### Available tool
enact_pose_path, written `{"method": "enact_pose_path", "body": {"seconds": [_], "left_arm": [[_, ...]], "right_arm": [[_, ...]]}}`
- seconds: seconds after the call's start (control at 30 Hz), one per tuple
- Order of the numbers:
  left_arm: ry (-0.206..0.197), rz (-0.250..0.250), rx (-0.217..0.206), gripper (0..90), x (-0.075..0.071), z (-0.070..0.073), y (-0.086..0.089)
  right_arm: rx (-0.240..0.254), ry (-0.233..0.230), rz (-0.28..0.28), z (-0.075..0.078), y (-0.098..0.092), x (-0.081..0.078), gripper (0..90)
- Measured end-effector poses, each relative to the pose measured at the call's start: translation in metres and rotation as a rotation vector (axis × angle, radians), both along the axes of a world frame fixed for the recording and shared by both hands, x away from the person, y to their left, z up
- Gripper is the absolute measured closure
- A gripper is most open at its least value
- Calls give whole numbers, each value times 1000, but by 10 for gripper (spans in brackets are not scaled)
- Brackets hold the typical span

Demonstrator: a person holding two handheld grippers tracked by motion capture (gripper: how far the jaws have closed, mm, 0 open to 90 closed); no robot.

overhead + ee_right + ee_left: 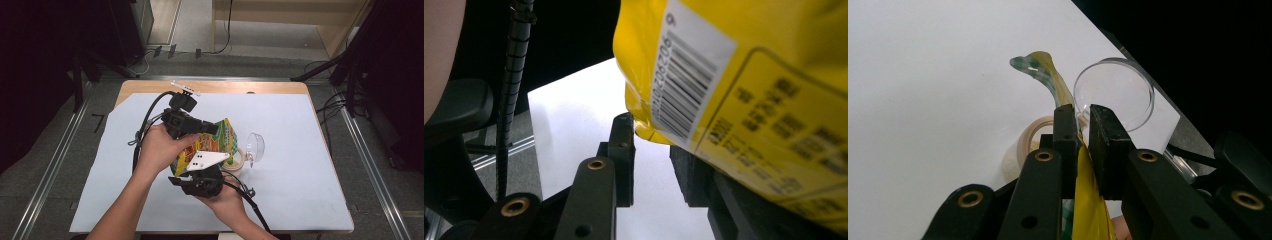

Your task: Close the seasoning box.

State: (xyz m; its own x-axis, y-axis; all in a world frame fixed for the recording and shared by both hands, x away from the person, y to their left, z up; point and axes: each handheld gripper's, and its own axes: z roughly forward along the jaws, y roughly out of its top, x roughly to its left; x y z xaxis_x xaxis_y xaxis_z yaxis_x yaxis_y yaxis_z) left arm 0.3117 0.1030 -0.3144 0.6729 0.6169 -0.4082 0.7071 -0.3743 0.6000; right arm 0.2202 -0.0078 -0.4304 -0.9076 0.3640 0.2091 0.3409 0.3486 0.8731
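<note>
- Work surface: a wooden table (210, 86) covered by a large white sheet (300, 150); the person's two forearms enter from the near edge.
- Yellow snack bag (216, 142): held up off the sheet between both grippers, near the middle of the table. Its printed front faces up in the high view; the right gripper view shows a barcode panel and a block of blurred print on its yellow back.
- Left gripper (1083, 142): jaws closed onto a thin edge of the yellow snack bag, the film pinched between the two pads. Beyond the jaws the bag's crimped end curls upward.
- Right gripper (651, 160): jaws stand apart with a clear gap; a lower corner of the bag hangs just above that gap and covers much of the right-hand jaw. Whether the bag touches that jaw cannot be told.
- Roll of tape (235, 159): lies flat on the sheet, just beside and partly under the bag.
- Clear plastic cup (256, 146): on its side on the sheet, next to the roll of tape, mouth turned toward the grippers.
</note>
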Motion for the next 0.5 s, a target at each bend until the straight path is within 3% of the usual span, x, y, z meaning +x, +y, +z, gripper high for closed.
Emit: {"method": "enact_pose_path", "body": {"seconds": [0.5], "left_arm": [[-4,5,8,823,0,1,0]], "right_arm": [[6,4,1,2,0,-1,732]]}}
